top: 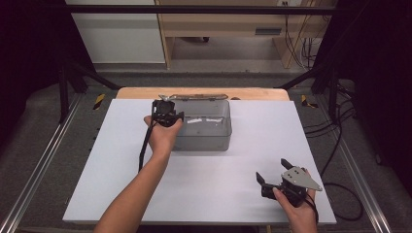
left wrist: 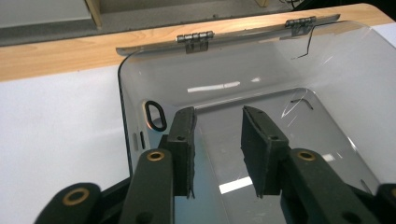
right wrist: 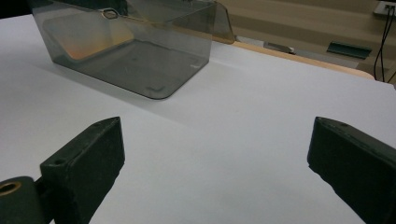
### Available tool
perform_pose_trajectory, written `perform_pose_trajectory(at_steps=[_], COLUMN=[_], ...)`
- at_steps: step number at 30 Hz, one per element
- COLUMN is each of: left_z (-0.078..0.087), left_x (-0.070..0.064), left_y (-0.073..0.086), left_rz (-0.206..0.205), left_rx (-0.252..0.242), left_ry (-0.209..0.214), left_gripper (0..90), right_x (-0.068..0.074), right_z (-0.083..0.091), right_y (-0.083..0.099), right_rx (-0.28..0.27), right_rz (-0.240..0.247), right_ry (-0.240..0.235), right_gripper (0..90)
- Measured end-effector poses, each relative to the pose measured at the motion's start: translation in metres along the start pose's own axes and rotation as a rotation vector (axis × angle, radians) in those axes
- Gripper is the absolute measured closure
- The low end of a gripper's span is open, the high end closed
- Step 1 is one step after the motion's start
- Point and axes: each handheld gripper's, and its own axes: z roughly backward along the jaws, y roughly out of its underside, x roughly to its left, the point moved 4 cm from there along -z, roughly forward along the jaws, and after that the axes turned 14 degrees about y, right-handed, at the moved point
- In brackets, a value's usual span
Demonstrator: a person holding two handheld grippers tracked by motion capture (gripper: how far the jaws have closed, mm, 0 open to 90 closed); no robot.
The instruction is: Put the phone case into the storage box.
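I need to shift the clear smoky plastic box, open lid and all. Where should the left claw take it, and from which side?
Grip the left end wall of the clear smoky plastic box at its rim, coming from above. The hinged lid lies folded back, so the top is open, and the left claw already hangs half-open over that end; one jaw could probably drop inside, one outside the thin upright wall.
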Motion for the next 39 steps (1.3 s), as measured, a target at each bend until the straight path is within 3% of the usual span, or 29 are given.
perform_pose_trajectory(at_steps=[6,11,13,14,21,25,29,39], left_z=[0.007,0.015,0.018,0.021,0.041,0.054,0.072,0.1], left_x=[0.001,-0.001,-0.002,-0.003,-0.008,-0.008,-0.004,0.016], left_y=[-0.005,-0.008,-0.008,-0.008,-0.009,-0.007,0.0,0.022], left_rz=[-0.034,-0.071,-0.061,-0.052,-0.065,-0.097,-0.091,-0.089], left_rx=[-0.044,-0.098,-0.121,-0.14,-0.251,-0.305,-0.34,-0.366], left_ry=[0.021,0.022,0.031,0.037,0.085,0.097,0.113,0.097], left_gripper=[54.1,37.7,30.5,20.9,7.4,4.9,4.5,4.4], right_x=[0.0,-0.001,-0.001,-0.001,-0.001,-0.001,-0.001,-0.003], right_z=[0.0,-0.001,-0.001,-0.001,0.0,0.0,0.0,0.0], right_y=[0.0,0.0,0.0,0.0,0.0,0.0,0.0,0.001], right_rx=[-0.001,-0.001,0.001,0.0,0.003,0.004,0.005,0.011], right_rz=[0.003,-0.002,-0.002,-0.002,-0.005,-0.002,-0.001,-0.001], right_ry=[0.001,0.005,0.005,0.006,0.006,0.003,0.004,0.012], right_gripper=[4.4,4.1,4.0,3.9,3.3,3.2,3.2,3.0])
